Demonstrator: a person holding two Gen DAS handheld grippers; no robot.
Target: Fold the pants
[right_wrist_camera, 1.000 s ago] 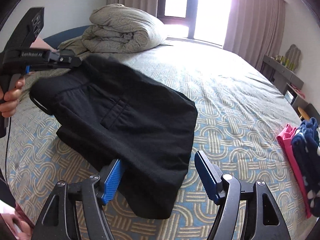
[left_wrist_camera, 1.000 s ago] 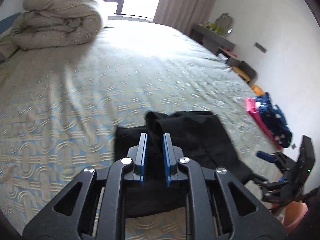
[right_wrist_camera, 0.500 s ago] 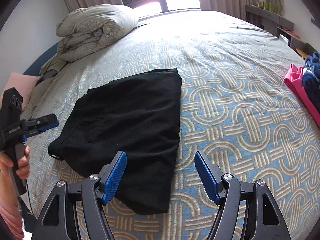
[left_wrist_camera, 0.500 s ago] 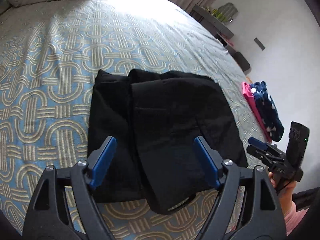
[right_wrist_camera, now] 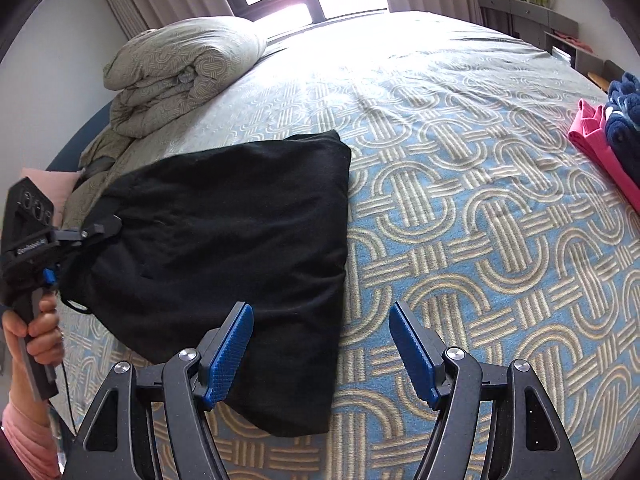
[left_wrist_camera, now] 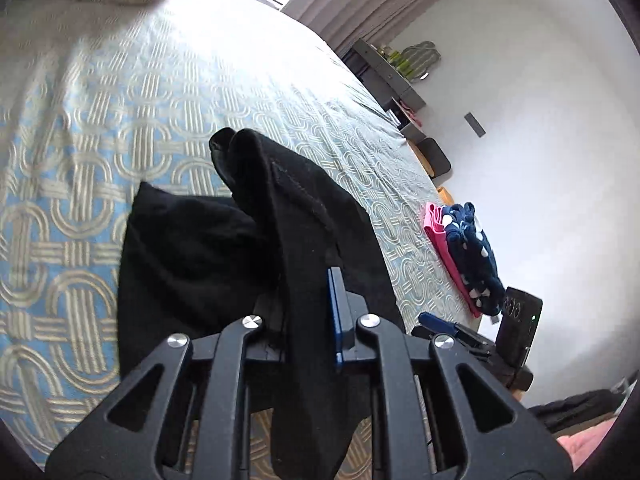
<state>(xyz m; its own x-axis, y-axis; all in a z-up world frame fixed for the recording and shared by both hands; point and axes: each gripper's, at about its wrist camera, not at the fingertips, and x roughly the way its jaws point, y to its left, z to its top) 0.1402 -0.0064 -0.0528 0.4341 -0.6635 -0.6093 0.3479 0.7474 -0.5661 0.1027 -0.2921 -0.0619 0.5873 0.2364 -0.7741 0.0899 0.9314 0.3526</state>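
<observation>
We see the black pants (right_wrist_camera: 224, 240) folded on the bed (right_wrist_camera: 460, 208), toward its near edge | left tongs (left_wrist_camera: 310, 312) closing, pinching a raised fold of the pants by the bed's near edge | right tongs (right_wrist_camera: 320, 352) gaping, empty, above the pants' near corner on the bed

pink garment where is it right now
In the right wrist view the pink garment lies at the right edge of the patterned bedspread, under the navy dotted garment, well apart from the black pants.
</observation>
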